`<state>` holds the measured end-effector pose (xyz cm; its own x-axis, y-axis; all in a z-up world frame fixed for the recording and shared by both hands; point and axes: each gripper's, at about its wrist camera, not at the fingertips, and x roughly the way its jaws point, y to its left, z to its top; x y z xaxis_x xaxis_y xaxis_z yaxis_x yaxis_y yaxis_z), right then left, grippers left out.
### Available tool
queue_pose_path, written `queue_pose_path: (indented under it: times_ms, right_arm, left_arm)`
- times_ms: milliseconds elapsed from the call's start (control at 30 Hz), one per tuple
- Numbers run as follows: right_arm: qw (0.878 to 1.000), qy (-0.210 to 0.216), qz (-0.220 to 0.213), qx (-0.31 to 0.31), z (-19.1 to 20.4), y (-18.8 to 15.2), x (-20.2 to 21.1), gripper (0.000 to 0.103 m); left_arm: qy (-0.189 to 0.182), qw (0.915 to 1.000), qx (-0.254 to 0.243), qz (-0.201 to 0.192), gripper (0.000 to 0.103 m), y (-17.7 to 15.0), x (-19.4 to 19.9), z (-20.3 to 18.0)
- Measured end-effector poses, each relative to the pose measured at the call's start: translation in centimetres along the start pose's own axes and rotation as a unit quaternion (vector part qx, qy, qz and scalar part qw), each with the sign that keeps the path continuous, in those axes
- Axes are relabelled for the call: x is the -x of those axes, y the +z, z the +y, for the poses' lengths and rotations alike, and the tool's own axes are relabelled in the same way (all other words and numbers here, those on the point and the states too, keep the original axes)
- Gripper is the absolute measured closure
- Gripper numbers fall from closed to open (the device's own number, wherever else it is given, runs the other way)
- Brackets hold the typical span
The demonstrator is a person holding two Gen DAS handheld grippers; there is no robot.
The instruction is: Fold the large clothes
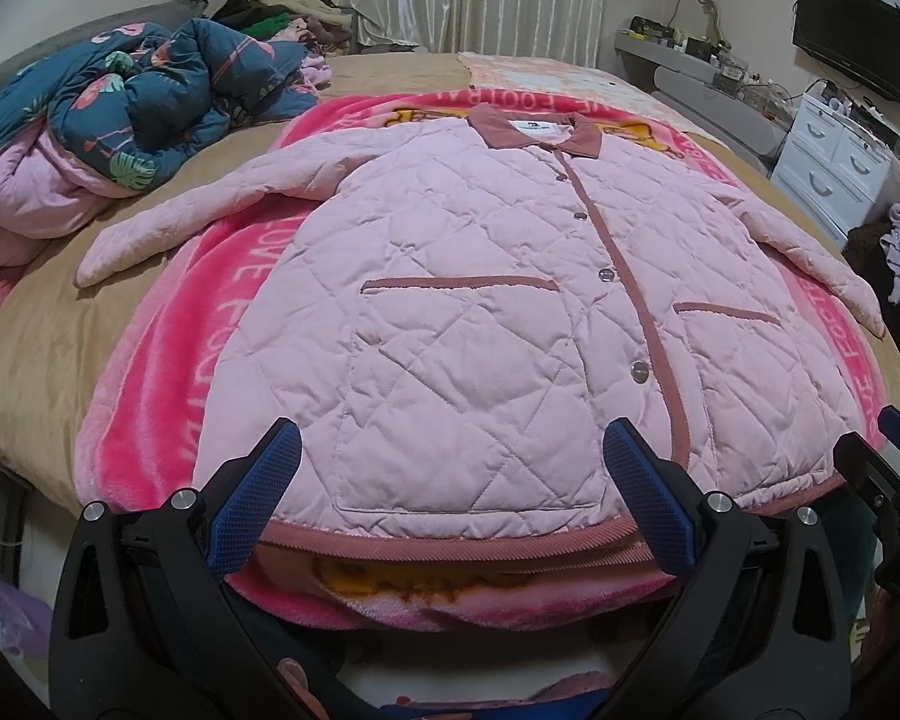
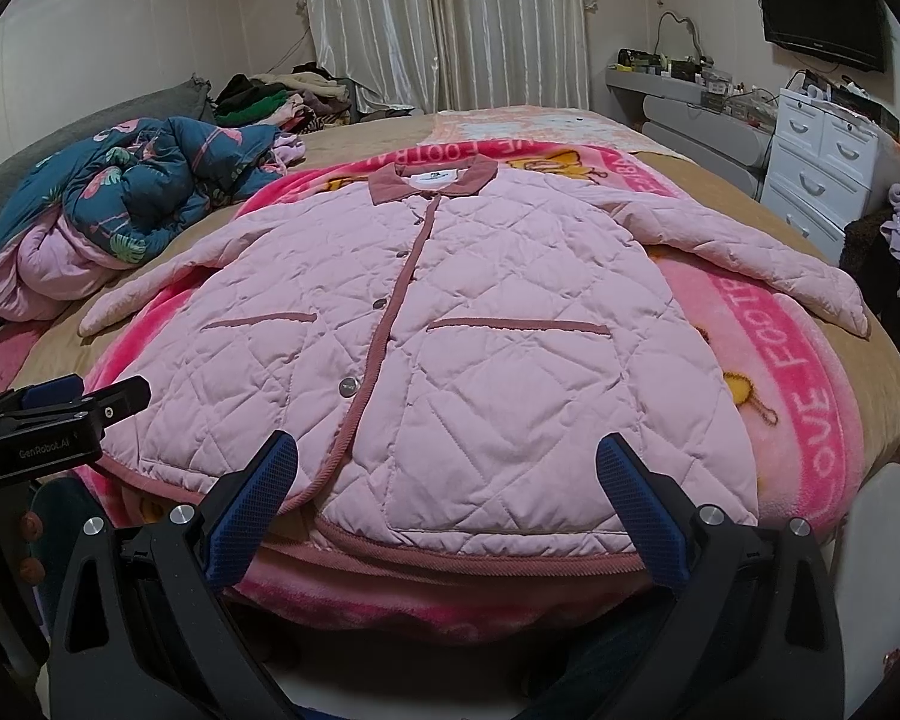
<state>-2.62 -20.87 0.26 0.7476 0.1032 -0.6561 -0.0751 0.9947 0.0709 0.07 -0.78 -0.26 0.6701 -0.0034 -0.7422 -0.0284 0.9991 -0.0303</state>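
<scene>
Left wrist view showed my left gripper [image 1: 450, 450] spread wide, empty, above the near hem of one pink quilted jacket [image 1: 480, 312], flat on the pink blanket [image 1: 168, 372] at the bed's near edge. Only there appeared my right gripper [image 2: 447, 459], equally wide, empty.

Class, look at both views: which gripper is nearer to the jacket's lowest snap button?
Left. The left gripper sits at the hem just left of the lowest snap button. The right gripper sits further right, over the right pocket, with both grippers open.
</scene>
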Motion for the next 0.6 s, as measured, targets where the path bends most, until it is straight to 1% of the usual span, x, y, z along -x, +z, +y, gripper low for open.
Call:
queue_pose_path:
  times_ms: [333,600]
  right_arm:
    - [1.0,0.001,0.0,-0.001,-0.24,0.13,-0.2,0.004]
    - [1.0,0.003,0.001,-0.001,0.56,0.43,-0.29,0.004]
  left_arm:
    - [-0.002,1.0,0.0,0.003,0.009,0.14,-0.26,-0.08]
    - [-0.002,1.0,-0.003,0.006,0.008,0.24,-0.56,-0.37]
